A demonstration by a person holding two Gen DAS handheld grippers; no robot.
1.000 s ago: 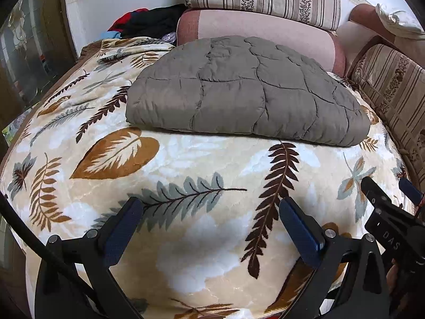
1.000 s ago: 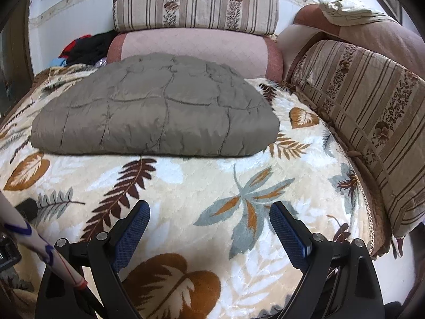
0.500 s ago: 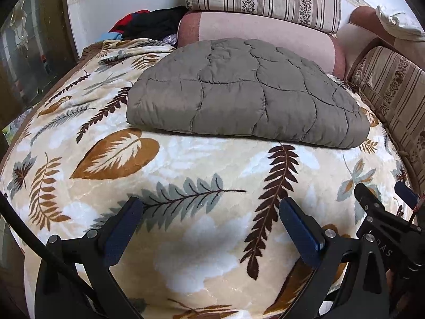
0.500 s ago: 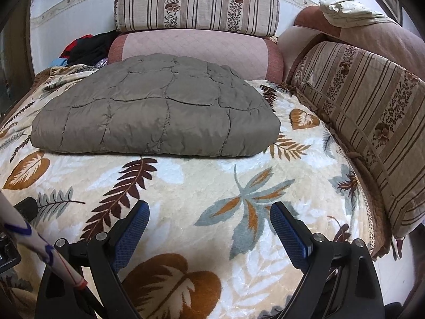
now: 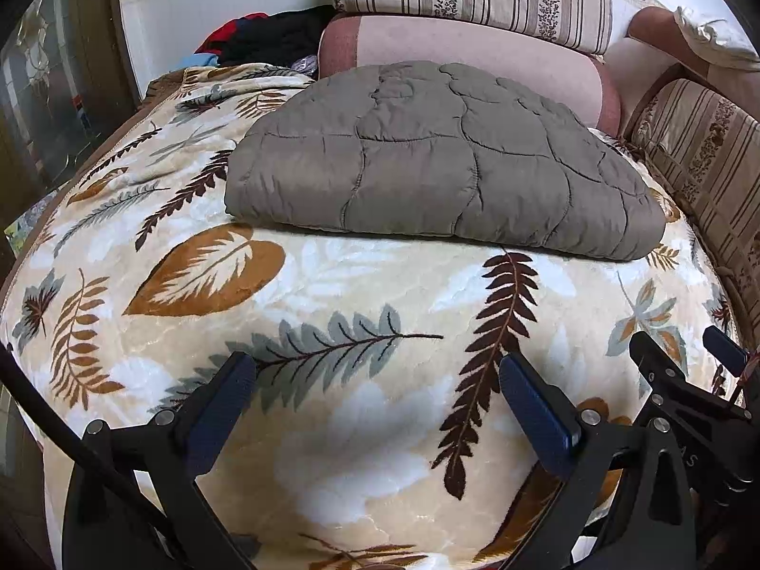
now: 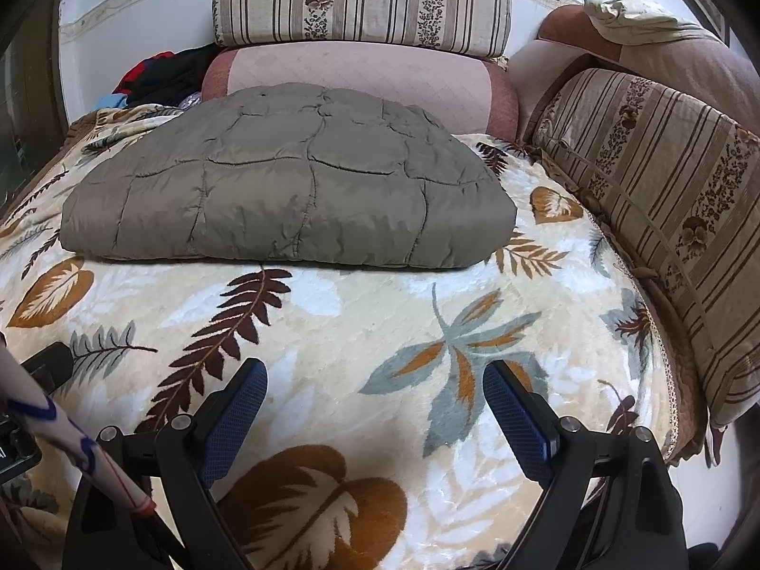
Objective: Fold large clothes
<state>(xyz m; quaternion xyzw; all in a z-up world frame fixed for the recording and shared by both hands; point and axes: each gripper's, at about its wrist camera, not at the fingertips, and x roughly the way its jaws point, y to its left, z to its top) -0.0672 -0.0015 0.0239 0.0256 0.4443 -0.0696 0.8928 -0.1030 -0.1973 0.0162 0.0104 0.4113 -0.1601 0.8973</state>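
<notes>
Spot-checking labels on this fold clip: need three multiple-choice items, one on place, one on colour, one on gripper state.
1. Where does the folded quilted garment lie?
A. On the leaf-print blanket, in front of the pink bolster
B. On top of the striped cushion
C. In the left gripper

2. What colour is the garment?
A. Red
B. Grey-brown
C. White

3. How are the left gripper and right gripper?
A. Both shut on cloth
B. One open, one shut
C. Both open, empty

Answers: A, it rests flat on the blanket; B, its quilted fabric is grey-brown; C, blanket shows between each pair of spread fingers.

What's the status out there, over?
Left gripper open, empty. Right gripper open, empty. Grey quilted garment folded on the leaf blanket. Nothing in the way.
</notes>
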